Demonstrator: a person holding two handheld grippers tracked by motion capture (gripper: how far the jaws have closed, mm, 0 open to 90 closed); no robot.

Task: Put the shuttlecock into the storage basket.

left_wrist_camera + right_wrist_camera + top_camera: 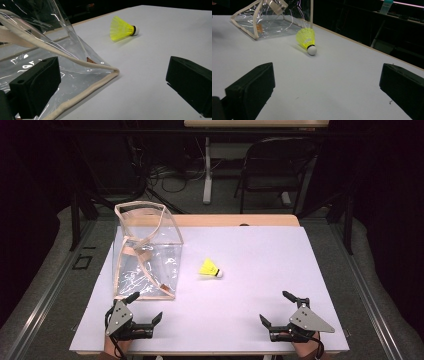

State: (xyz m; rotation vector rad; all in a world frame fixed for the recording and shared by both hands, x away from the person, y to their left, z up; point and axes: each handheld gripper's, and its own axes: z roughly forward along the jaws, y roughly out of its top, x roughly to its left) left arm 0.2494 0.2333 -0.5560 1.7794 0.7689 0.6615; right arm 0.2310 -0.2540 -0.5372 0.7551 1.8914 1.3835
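Your clear bag (150, 257) is glossy transparent plastic film, creased and throwing white glints, edged with matt cream cloth piping; a woven cloth strap of the same tone crosses it. Your shuttlecock (210, 268) has a yellow ribbed plastic skirt, slightly translucent, and a smooth white cap with a black band. The table (260, 255) top is a matt, smooth pale sheet, wood showing along its far edge. Your left gripper (143, 310) and right gripper (274, 308) carry matt black plastic jaws and dull grey metal plates.

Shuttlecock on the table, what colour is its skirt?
Bright yellow skirt on the shuttlecock, clearest in the left gripper view.
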